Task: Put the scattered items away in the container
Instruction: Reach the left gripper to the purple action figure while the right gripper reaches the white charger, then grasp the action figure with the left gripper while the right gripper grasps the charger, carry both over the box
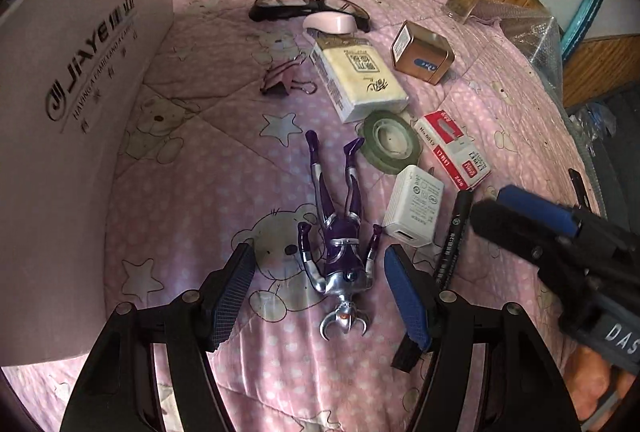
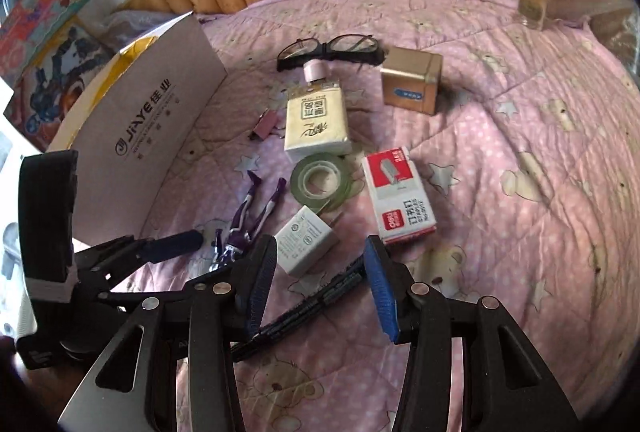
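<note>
The purple and silver toy figure (image 1: 340, 232) is lying face up on the pink quilt (image 1: 224, 200), head toward the left gripper (image 1: 320, 292), whose jaws are standing wide apart on either side of it, touching nothing. The left wrist view is showing the whole figure; the right wrist view is hiding its head behind the left gripper's fingers. The right gripper (image 2: 316, 284) is hovering with jaws apart over the white charger (image 2: 306, 246) and black marker (image 2: 316, 296). The white cardboard box (image 2: 148, 136) is standing left.
</note>
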`<state>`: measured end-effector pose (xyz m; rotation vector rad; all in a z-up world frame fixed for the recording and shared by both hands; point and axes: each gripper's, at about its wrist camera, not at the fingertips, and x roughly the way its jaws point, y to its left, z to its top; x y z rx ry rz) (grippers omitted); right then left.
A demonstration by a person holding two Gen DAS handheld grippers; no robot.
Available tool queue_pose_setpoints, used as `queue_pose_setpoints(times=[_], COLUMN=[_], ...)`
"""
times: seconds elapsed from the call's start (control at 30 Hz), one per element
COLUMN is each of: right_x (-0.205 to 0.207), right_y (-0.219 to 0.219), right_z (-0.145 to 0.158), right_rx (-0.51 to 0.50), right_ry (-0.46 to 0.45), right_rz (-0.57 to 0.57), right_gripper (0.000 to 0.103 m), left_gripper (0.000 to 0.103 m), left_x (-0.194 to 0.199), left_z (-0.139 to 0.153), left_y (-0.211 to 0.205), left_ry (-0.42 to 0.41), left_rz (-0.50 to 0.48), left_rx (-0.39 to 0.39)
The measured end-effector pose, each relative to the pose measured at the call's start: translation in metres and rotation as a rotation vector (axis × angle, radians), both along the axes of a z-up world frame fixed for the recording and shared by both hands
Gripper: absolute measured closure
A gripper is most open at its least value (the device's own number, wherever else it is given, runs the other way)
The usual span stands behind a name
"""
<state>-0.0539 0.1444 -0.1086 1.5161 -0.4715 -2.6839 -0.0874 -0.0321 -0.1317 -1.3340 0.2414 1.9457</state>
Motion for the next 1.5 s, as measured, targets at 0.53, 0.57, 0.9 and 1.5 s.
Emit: queue_pose_setpoints(times=[0.53, 0.57, 0.9, 1.5], right_x=[-0.047, -0.049, -0.036, -0.057], right_y=[-0.008, -0.007, 0.019, -0.021], right_z=[-0.035, -0.034, -0.021, 0.079], right_rx=[-0.024, -0.012, -0.154, -0.059], right_ry=[-0.209, -0.215, -0.232, -0.184], right_rz=[-0.11, -0.108, -0.129, -0.029], right_gripper=[0.056, 0.063, 0.07, 0.07], left_gripper=[0.043, 0.048, 0.057, 0.057], left_x=[-0.002, 0.003, -0.006, -0.044], left_z=[-0.004, -0.005, 0.024, 0.142], left_y=[0.0, 0.007, -0.006, -0.038], left_ry=[0.116, 0.162, 0.093, 0.052], left_rz=[0.007, -0.018, -0.015, 0.052], left_rx=[-0.047, -0.087, -0.091, 0.066])
